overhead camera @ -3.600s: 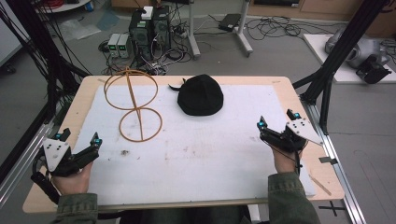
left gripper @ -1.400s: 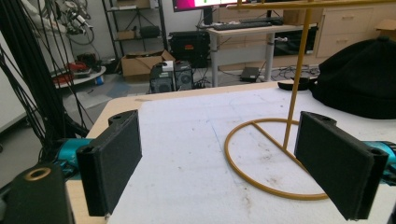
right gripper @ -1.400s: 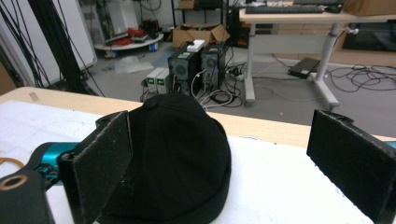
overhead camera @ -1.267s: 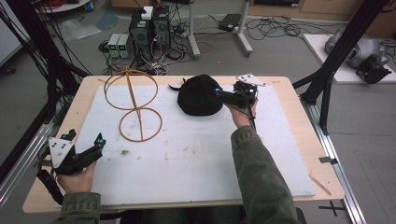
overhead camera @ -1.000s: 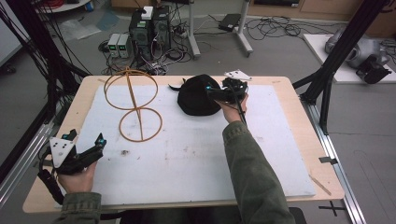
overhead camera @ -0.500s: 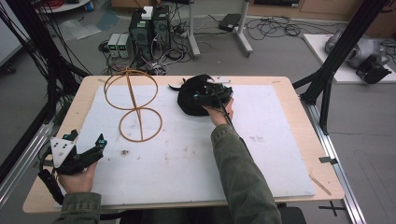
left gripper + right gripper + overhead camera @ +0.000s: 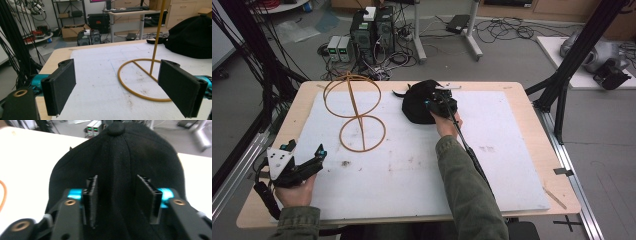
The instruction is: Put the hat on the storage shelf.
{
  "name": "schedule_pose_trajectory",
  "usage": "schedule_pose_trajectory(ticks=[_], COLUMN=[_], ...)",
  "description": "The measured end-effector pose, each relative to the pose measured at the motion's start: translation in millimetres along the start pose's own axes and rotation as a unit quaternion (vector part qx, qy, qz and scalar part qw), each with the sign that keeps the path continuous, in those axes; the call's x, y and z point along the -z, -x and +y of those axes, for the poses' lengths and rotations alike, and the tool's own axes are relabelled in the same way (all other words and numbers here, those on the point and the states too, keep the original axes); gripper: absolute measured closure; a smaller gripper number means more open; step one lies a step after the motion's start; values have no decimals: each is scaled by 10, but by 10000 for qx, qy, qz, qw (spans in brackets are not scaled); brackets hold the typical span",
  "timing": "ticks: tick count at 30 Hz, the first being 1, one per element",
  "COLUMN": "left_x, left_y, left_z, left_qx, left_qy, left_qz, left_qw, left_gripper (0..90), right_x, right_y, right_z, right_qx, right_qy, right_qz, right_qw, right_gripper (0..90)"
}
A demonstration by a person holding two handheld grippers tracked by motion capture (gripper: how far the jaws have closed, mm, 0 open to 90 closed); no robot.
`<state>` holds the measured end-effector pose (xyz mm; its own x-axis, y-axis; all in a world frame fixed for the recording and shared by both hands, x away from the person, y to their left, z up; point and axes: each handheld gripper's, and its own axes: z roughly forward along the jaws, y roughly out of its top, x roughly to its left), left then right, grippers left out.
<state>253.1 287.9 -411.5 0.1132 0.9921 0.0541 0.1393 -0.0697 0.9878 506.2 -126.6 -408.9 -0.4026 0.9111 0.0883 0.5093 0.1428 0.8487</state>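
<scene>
One black cap (image 7: 418, 102), one wire stand (image 7: 354, 112), two hand-held grippers.

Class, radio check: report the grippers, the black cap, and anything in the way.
Right gripper open, jaws straddling the black cap. Left gripper open, holding nothing, near table edge. Cap flat on white mat. Wire stand stands apart at left, not blocking.

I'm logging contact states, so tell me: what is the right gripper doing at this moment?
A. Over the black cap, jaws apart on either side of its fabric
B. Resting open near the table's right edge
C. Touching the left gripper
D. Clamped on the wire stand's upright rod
A: the right gripper sits on the black cap, its jaws apart with cap fabric between them, not yet closed.
</scene>
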Motion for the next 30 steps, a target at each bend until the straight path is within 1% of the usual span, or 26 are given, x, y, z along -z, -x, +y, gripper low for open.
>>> schedule_pose_trajectory(ticks=[1,2,3,4,6,8,11,12,14,16,19,21,23,24,25,27,28,30], left_x=[2,2,1,0,-1,-6,-5,-3,-2,-3,-3,-1,-3,-3,-3,-4,-6,-4], left_y=[1,2,4,9,14,25,24,22,20,16,23,26,26,25,24,23,25,25], left_z=[-4,-6,-9,-11,-15,-23,-29,-29,-31,-34,-36,-35,-38,-41,-45,-51,-53,-52], left_qx=[10,13,15,30,-15,-10,-20,-29,-11,-13,-40,-52,-43,-38,-38,-28,-33,-37], left_qy=[9,11,17,17,-5,-13,-29,-34,-18,-51,-38,-36,-39,-45,-56,-56,-46,-47], left_qz=[2,5,7,1,-11,-24,-32,-28,-16,-43,-47,-44,-42,-41,-42,-31,-15,-9], left_qw=[10000,10000,10000,10000,10000,10000,10000,10000,10000,10000,10000,10000,10000,10000,10000,10000,10000,10000], left_gripper=[153,153,153,153,153,153,153,153,153,153,153,153,153,153,153,153,154,154], right_x=[6,6,11,18,23,27,36,46,60,68,123,139,226,226,263,351,392,482], right_y=[15,15,12,-11,-48,-53,-61,-68,-72,-71,-46,-41,-12,-12,-4,11,17,26], right_z=[-1,-1,-2,2,3,0,-3,0,4,6,18,23,64,64,85,137,159,202], right_qx=[-56,-56,8,152,390,404,414,483,523,535,534,518,450,450,403,418,482,429], right_qy=[-52,-52,-26,-21,-12,-19,49,87,123,149,245,263,436,436,502,657,742,909], right_qz=[-5,-5,-41,-123,-165,-189,-216,-244,-251,-256,-290,-280,-235,-235,-226,-230,-274,-260], right_qw=[10000,10000,10000,9998,9991,9990,9989,9985,9982,9981,9979,9979,9978,9978,9977,9967,9957,9946], right_gripper=[747,747,807,842,875,877,881,881,882,882,883,883,882,882,882,882,882,882])
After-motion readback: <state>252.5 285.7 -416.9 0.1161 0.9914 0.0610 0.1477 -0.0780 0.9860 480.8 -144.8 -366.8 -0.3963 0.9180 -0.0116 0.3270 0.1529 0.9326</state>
